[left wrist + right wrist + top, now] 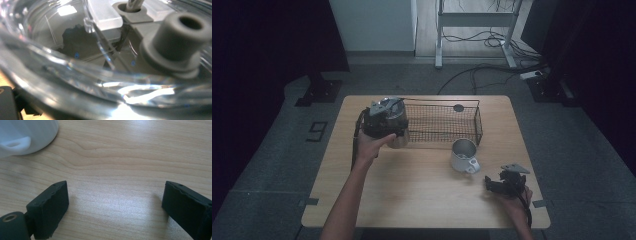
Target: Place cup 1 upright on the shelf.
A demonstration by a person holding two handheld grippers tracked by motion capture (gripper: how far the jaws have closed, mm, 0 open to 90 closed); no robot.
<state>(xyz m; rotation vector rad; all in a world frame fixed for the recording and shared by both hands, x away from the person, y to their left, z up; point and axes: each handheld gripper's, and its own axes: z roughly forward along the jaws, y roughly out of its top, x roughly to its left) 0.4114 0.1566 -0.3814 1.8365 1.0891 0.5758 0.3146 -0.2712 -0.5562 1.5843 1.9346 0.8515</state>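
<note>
Lidded clear container (75,75) sat held by the left gripper (384,120) at the wire basket's (477,120) nine o'clock end, seemingly mid-placement; white mug (463,155) awaited outside; right gripper (504,182) rested wide open, empty.

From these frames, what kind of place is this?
Probably a lab or recording studio: a lone wooden table on grey carpet, black curtains at the sides, and loose cables across the floor beneath a metal frame stand.

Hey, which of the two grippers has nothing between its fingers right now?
The right gripper, low near the table's right edge by the white mug: fingers wide apart over bare wood. The left gripper is pressed against a clear container.
</note>
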